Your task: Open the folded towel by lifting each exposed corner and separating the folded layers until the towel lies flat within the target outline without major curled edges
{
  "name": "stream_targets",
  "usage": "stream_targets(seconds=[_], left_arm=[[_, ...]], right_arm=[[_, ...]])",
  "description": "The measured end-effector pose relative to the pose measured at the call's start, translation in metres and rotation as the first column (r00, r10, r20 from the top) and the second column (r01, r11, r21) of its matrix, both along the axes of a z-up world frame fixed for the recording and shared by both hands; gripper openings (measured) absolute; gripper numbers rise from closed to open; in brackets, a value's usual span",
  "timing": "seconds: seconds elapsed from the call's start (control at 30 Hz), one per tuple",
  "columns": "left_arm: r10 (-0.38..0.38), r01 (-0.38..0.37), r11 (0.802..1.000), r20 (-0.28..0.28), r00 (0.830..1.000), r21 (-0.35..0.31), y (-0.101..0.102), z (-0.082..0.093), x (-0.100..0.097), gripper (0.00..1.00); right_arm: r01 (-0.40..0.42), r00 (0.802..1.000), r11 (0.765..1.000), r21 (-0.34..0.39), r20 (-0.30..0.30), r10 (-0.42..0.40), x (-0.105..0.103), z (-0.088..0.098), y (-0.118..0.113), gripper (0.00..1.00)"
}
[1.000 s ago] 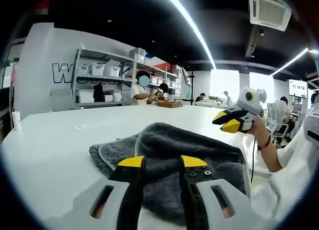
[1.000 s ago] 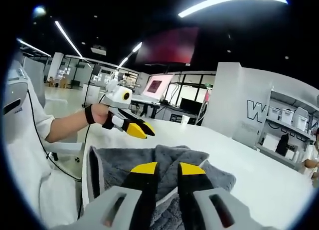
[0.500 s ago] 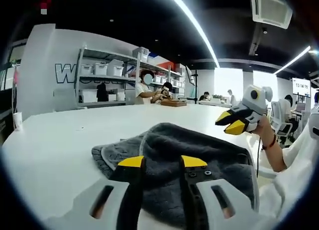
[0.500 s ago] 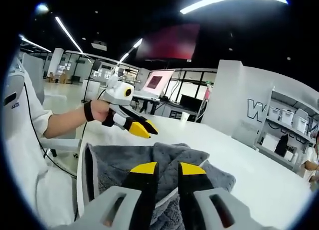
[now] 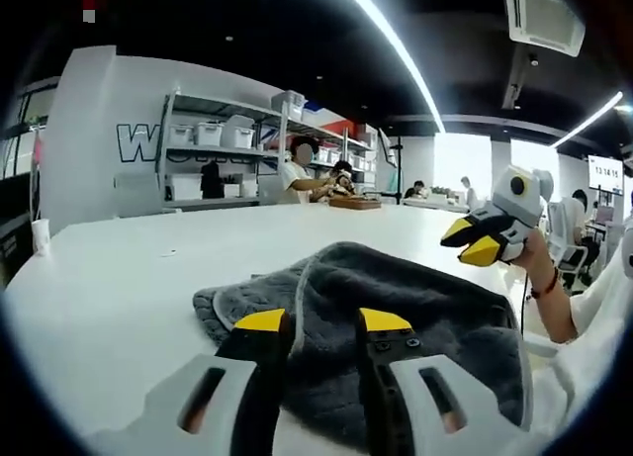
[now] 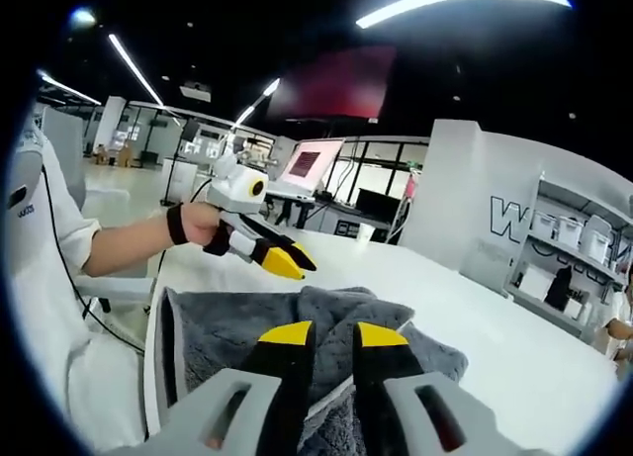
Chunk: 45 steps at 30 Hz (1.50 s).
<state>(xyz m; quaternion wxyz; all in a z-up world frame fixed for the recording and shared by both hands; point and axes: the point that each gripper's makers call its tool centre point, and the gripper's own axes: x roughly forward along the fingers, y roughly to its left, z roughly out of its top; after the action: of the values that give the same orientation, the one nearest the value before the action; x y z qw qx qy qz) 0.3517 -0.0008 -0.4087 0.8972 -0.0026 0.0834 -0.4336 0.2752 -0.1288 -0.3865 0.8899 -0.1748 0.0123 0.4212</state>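
Note:
A dark grey towel (image 5: 396,288) with a paler hem lies folded and rumpled on the white table (image 5: 119,278). My left gripper (image 5: 322,322) hovers just before its near edge, yellow-tipped jaws apart and holding nothing. Beyond the towel's right side, a hand holds my right gripper (image 5: 472,242) above the table, tips slightly parted. In the right gripper view the towel (image 6: 227,327) lies beneath my right gripper (image 6: 333,334), which is open and holding nothing. The left gripper (image 6: 287,261) hangs over the towel's far left corner.
The person's white sleeve (image 6: 49,278) and chair sit at the table's edge beside the towel. Bare tabletop (image 6: 514,347) stretches beyond it. A paper cup (image 5: 40,236) stands far left. Shelves with boxes (image 5: 208,139) and seated people are behind.
Both views have shifted slightly with the hands. The towel keeps the same shape and neither gripper has taken hold of it.

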Motion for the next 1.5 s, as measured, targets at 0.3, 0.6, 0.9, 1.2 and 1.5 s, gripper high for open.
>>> stream_targets(seconds=[0.3,0.6,0.9,1.2,1.5], left_arm=[[-0.003,0.003,1.000,-0.009,1.000,0.004,-0.004,-0.003,0.003,0.25],[0.009,-0.009,1.000,-0.030,1.000,-0.005,-0.001,-0.005,0.015,0.25],[0.031,-0.031,0.999,-0.017,0.999,0.011,-0.002,-0.006,0.021,0.25],[0.028,-0.027,0.999,-0.024,0.999,0.027,-0.011,-0.008,0.019,0.25],[0.071,-0.070,0.997,-0.033,0.997,0.028,-0.010,-0.013,0.026,0.26]], right_arm=[[-0.003,1.000,1.000,0.006,0.000,0.003,0.005,0.002,0.002,0.09],[0.018,1.000,1.000,-0.001,-0.009,-0.018,0.015,-0.005,0.006,0.10],[0.030,0.999,1.000,-0.002,-0.015,-0.030,0.026,-0.004,0.006,0.10],[0.032,0.999,0.999,0.001,-0.023,-0.032,0.030,-0.005,0.007,0.10],[0.035,0.999,0.999,0.024,-0.036,-0.034,0.036,-0.004,0.007,0.10]])
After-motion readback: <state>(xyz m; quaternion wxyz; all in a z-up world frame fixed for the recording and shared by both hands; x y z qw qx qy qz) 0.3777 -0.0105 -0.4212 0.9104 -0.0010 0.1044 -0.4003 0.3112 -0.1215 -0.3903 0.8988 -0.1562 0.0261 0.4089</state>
